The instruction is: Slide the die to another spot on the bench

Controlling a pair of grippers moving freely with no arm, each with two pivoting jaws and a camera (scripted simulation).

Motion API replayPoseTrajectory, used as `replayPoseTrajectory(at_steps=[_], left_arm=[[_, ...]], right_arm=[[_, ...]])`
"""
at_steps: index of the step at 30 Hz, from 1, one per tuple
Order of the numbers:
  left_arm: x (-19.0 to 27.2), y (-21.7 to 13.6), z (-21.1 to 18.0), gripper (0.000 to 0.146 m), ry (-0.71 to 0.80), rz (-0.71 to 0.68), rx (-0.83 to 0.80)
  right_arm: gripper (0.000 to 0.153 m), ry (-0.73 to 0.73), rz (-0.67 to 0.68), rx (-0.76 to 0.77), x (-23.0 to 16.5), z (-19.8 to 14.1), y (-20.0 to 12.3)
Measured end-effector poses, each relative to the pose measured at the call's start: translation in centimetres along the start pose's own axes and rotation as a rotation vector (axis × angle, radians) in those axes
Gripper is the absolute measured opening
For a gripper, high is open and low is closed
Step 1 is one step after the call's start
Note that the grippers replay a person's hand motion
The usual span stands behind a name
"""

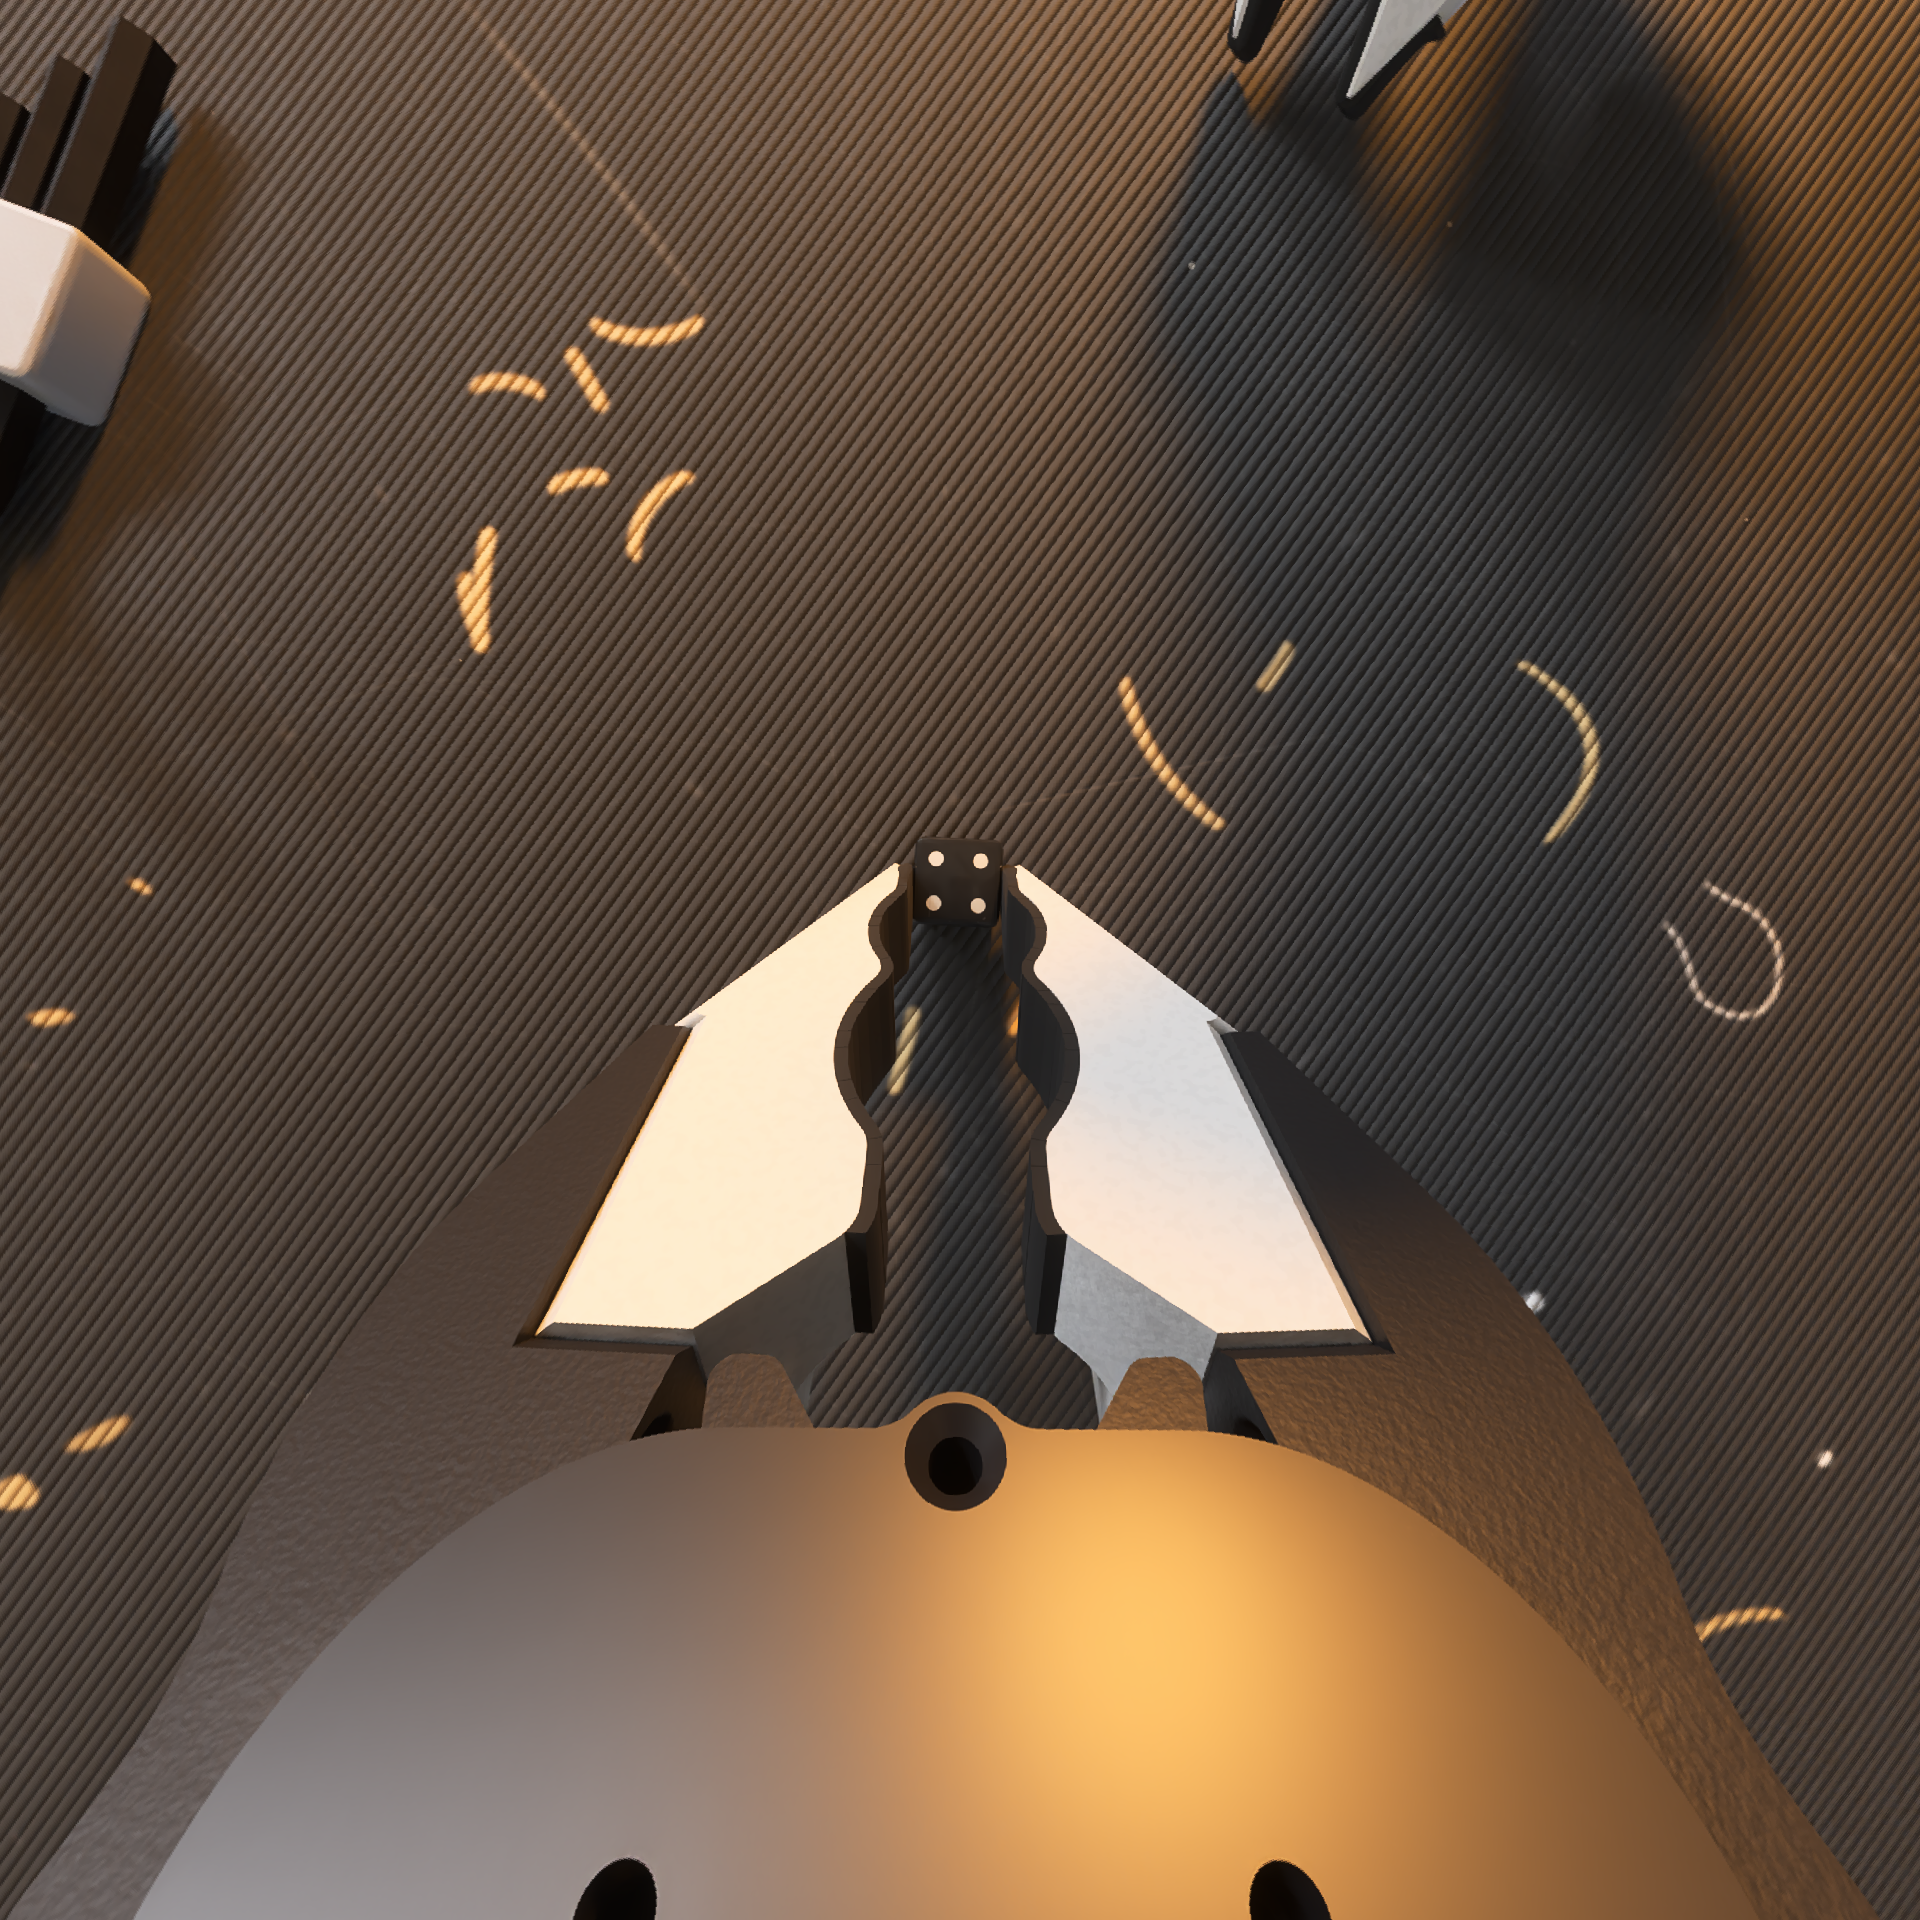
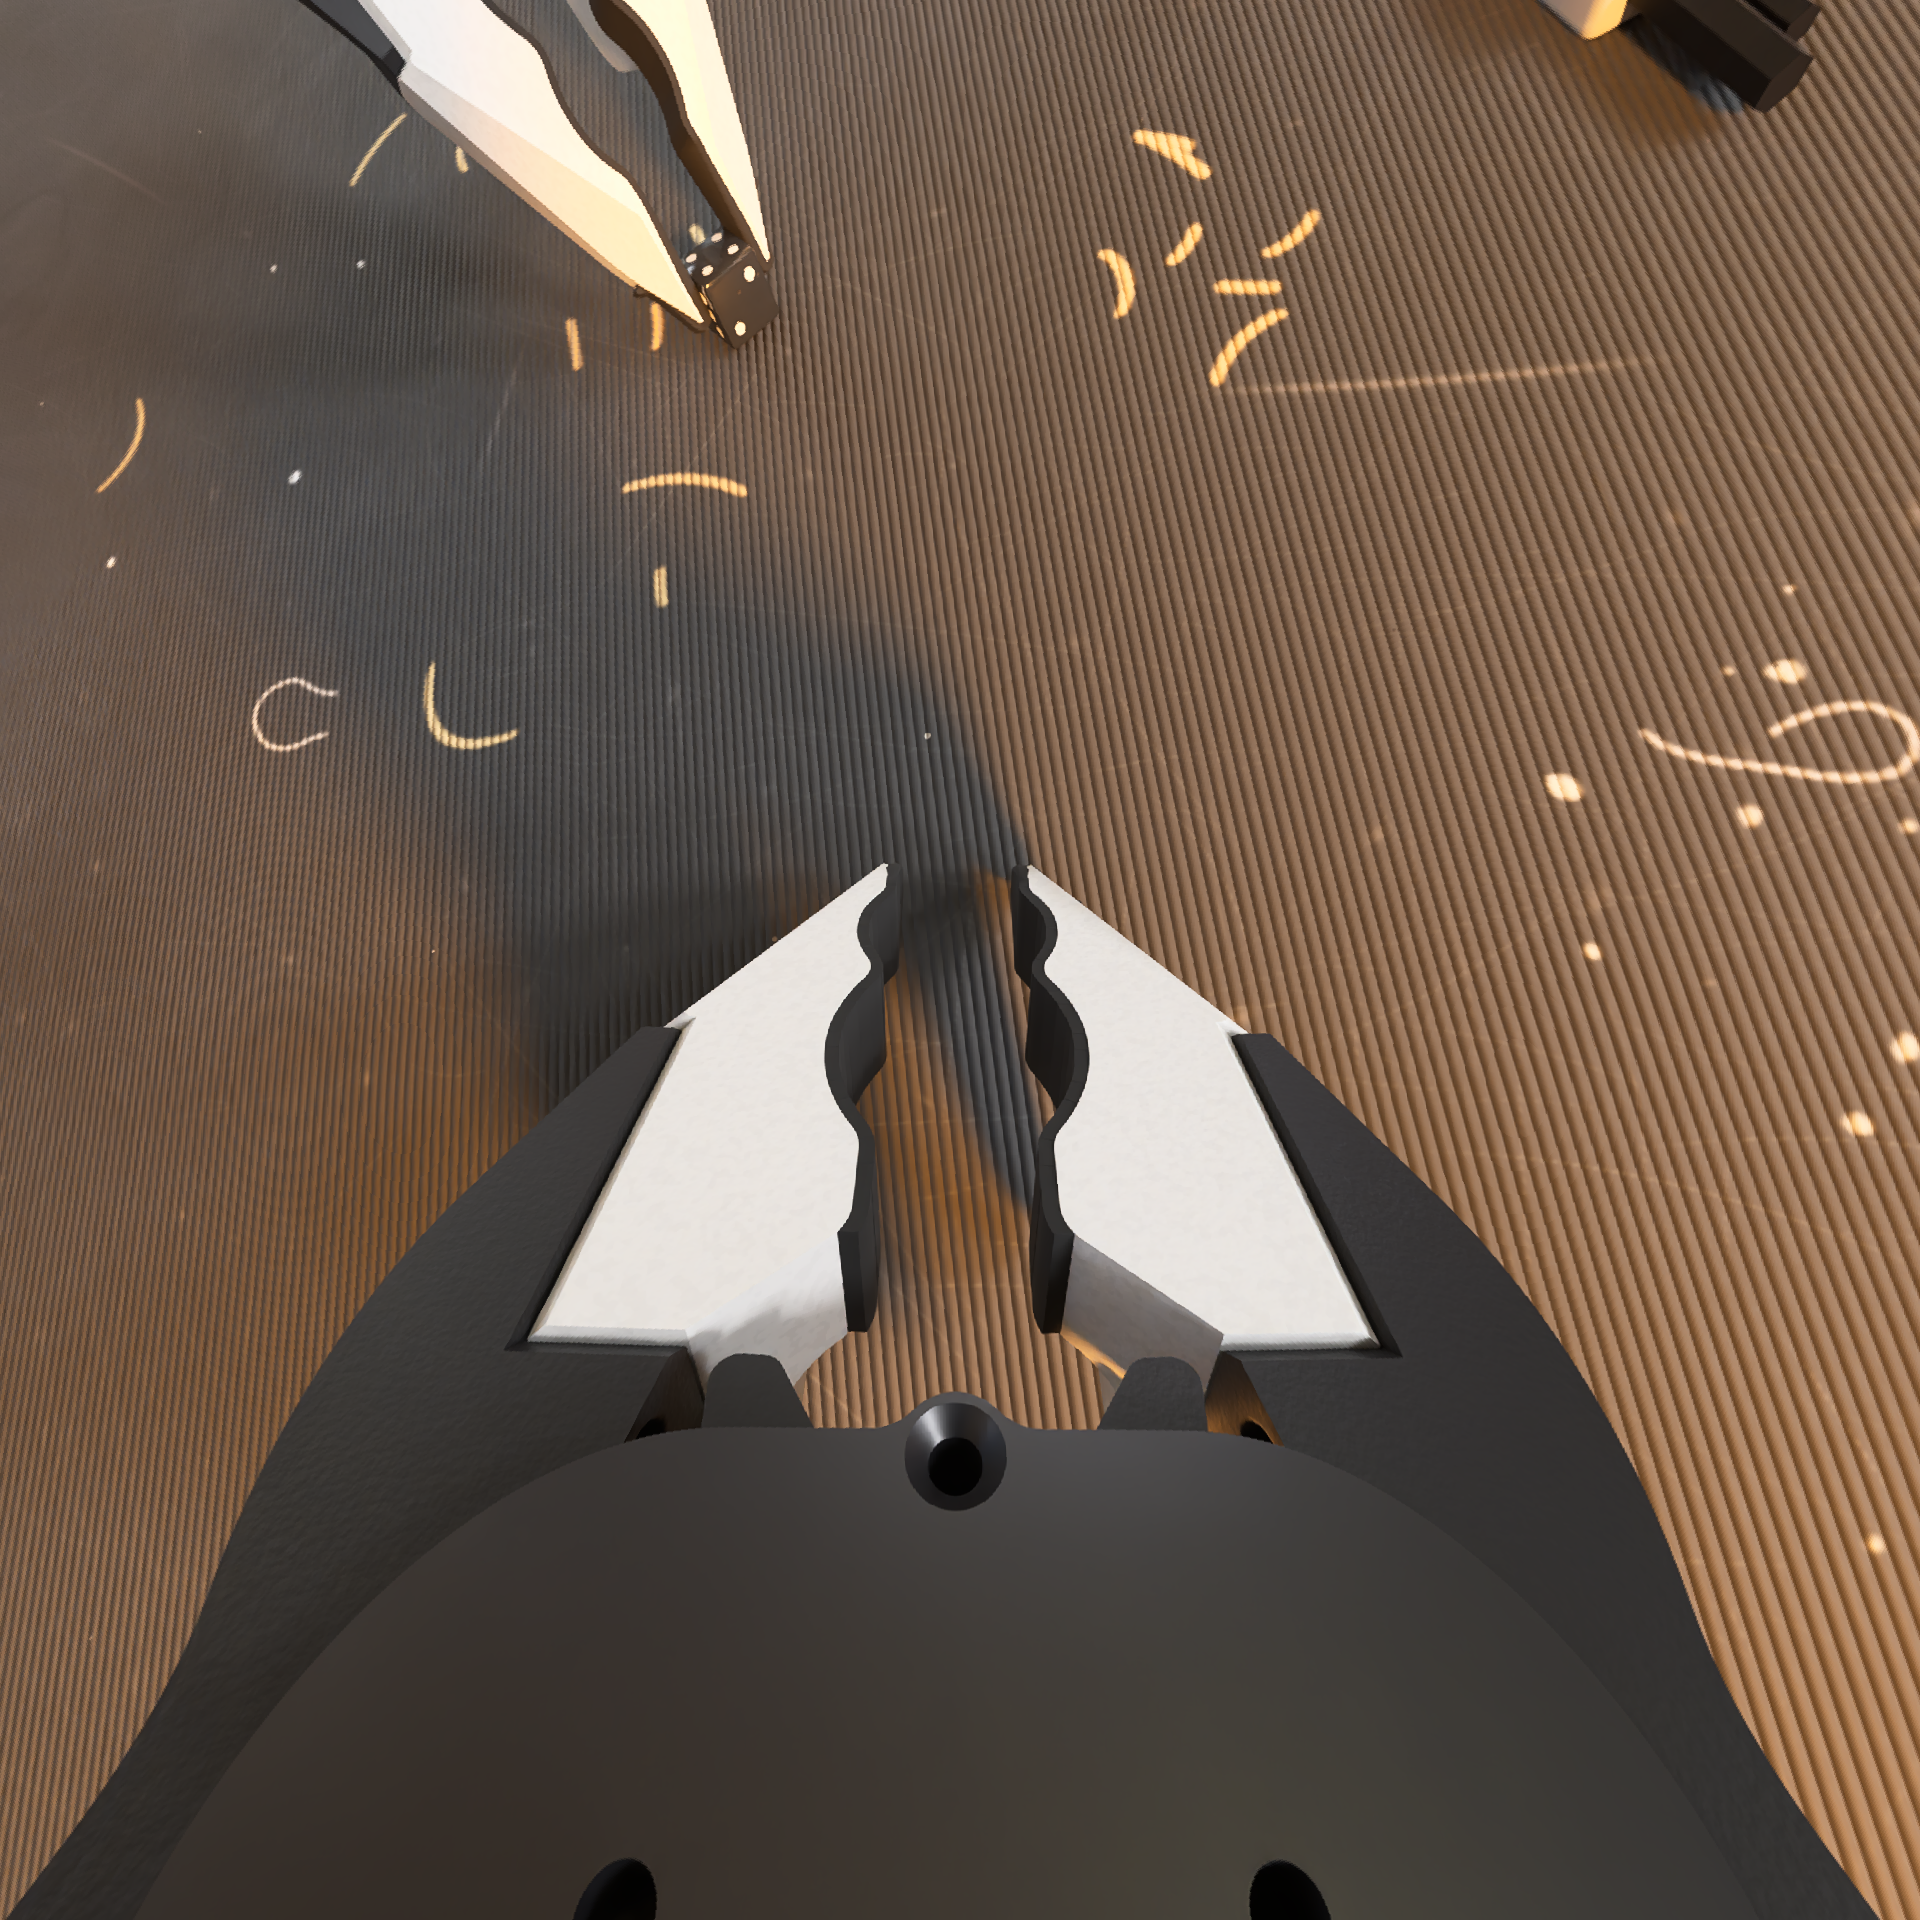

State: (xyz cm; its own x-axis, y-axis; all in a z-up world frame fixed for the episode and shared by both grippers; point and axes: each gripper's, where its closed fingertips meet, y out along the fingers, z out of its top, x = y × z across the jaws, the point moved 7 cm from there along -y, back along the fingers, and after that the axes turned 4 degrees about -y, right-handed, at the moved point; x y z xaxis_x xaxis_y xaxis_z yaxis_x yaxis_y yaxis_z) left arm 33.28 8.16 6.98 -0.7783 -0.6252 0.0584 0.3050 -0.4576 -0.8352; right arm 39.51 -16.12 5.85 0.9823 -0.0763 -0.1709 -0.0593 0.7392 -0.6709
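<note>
1. At the far left of the left wrist view, a white block (image 1: pixel 57 317) sat among black upright slats (image 1: pixel 99 135) at the edge of the ribbed brown tabletop (image 1: pixel 935 520).
2. Pale curved scratch marks (image 1: pixel 582 457) lay scattered on the tabletop between that block and my left hand-held gripper (image 1: pixel 957 883).
3. My left hand-held gripper was closed on the die (image 1: pixel 957 881); both fingertips pressed its opposite sides, and the black die showed a face of four white pips toward the camera.
4. In the right wrist view, the same die (image 2: pixel 730 286) appeared at upper left, pinched at the very tips of my left hand-held gripper (image 2: pixel 722 281); its lower corner seemed to touch the tabletop (image 2: pixel 1351 623), though I could not tell this for certain.
5. My right hand-held gripper (image 2: pixel 953 883) hung well apart from the die, its fingers parted with only tabletop and shadow between them, gripping nothing.
6. At the upper right of the left wrist view, the tips of my right hand-held gripper (image 1: pixel 1320 42) showed above a dark shadow.
</note>
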Motion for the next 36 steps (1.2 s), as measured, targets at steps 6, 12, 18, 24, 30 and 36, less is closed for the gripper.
replayPoseTrajectory(at_steps=[6,12,18,24,30,36], left_arm=[[0.0,0.0,0.0,0.016,0.004,0.0,0.001],[0.0,0.1,0.1,0.016,0.006,-0.003,0.003],[-0.1,-0.1,0.0,0.036,-0.002,-0.009,0.006],[-0.9,-1.3,-0.5,0.042,-0.015,0.04,-0.004],[-3.3,-3.3,-1.1,0.042,-0.058,0.17,-0.009],[-4.1,-3.1,0.5,0.041,-0.017,0.177,0.023]], right_arm=[[0.02,0.001,0.0,0.0,0.0,0.0,0.0],[0.02,0.003,0.0,0.0,0.0,-0.1,-0.1],[0.02,0.0,-0.002,0.001,0.0,-0.1,-0.1],[0.02,0.001,-0.003,0.002,0.0,-0.1,-0.2],[0.022,-0.053,-0.01,0.022,-0.5,0.0,-0.4],[0.023,-0.112,-0.093,0.081,-0.9,0.0,-1.1]])
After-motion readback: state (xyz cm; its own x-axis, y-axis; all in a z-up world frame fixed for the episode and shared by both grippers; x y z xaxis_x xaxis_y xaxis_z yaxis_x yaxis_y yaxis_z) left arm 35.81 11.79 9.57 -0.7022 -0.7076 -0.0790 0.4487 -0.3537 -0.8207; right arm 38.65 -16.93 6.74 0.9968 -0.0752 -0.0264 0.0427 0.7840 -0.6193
